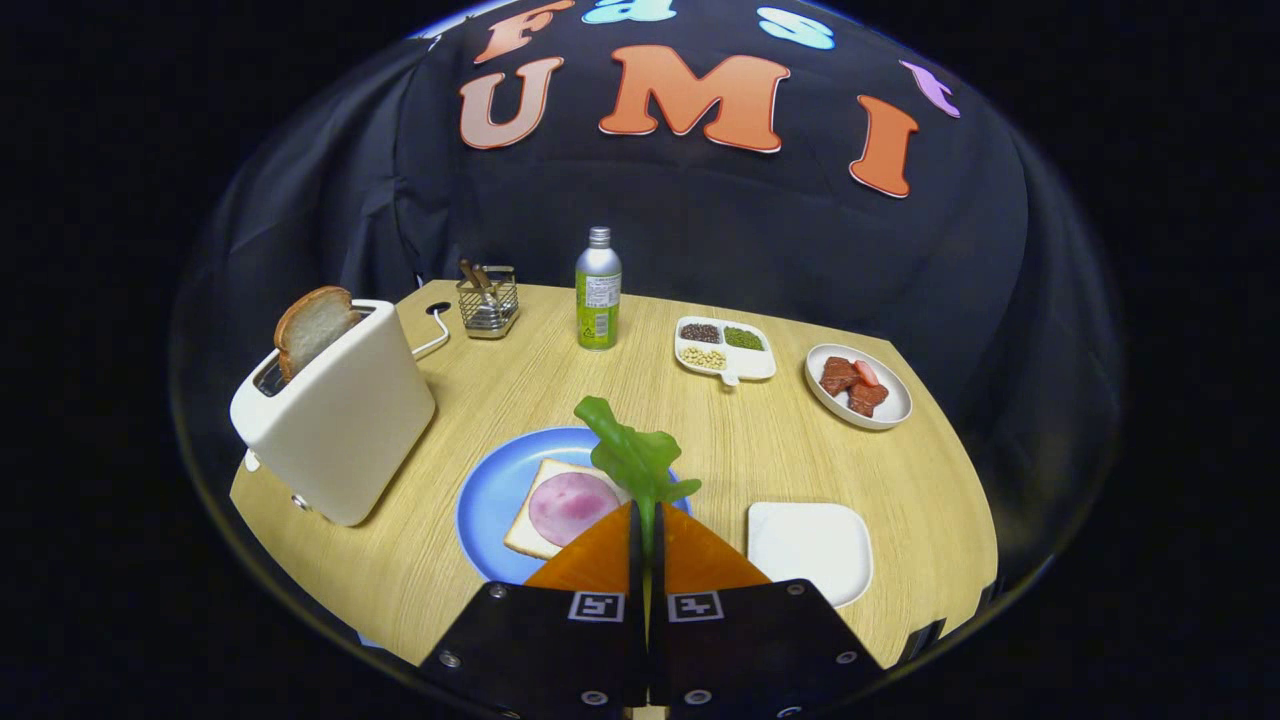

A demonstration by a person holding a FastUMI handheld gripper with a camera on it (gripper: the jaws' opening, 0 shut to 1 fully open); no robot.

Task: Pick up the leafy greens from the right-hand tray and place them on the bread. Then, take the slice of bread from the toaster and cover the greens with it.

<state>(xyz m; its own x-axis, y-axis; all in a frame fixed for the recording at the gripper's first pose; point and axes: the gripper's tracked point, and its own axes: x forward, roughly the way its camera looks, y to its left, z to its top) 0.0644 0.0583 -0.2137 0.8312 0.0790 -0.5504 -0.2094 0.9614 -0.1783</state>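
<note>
Gripper [645,520] clamps greens [632,455], prob. above bread [553,510].

You see a light wooden table [470,395] bearing a white toaster [340,420], round blue plate [490,505], empty white square tray [810,545], green bottle [598,290], wire basket [488,302], divided white dish [725,350] and a small white round plate [858,387].
</note>
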